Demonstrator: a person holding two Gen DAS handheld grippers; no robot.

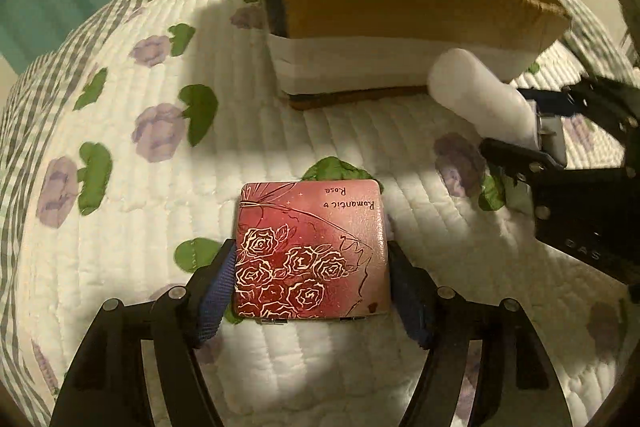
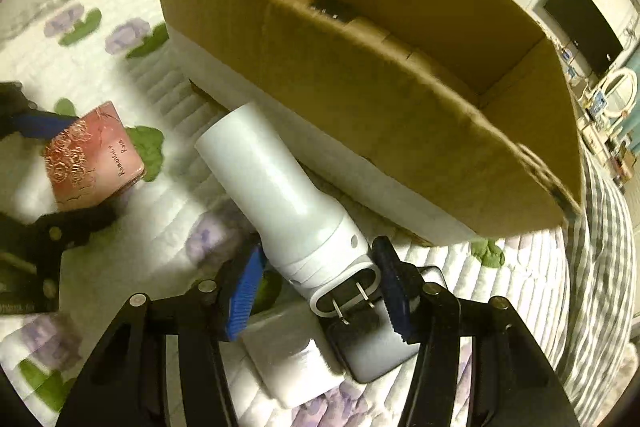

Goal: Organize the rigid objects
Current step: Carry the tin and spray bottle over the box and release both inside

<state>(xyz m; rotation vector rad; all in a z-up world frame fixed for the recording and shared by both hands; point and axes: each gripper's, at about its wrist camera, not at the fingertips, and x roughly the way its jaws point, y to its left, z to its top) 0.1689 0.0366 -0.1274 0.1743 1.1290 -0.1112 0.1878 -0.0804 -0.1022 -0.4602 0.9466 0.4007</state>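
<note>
A red square tin (image 1: pixel 312 247) printed with roses and "Romantic Rose" sits between the pads of my left gripper (image 1: pixel 310 263), which is shut on its sides just above the quilt. It also shows in the right wrist view (image 2: pixel 90 155). My right gripper (image 2: pixel 320 291) is shut on a white cylindrical plug-in device (image 2: pixel 280 199) with two metal prongs, held tilted toward the cardboard box (image 2: pixel 400 99). The device also shows in the left wrist view (image 1: pixel 480 95). The box is open at the top, with some dark and brown items partly visible inside.
A white quilt (image 1: pixel 140 187) with purple flowers and green leaves covers the bed. A white block (image 2: pixel 288 355) and a grey-white object lie under my right gripper. The box (image 1: pixel 400 11) stands on the quilt ahead. A dresser with a mirror (image 2: pixel 616 91) stands far right.
</note>
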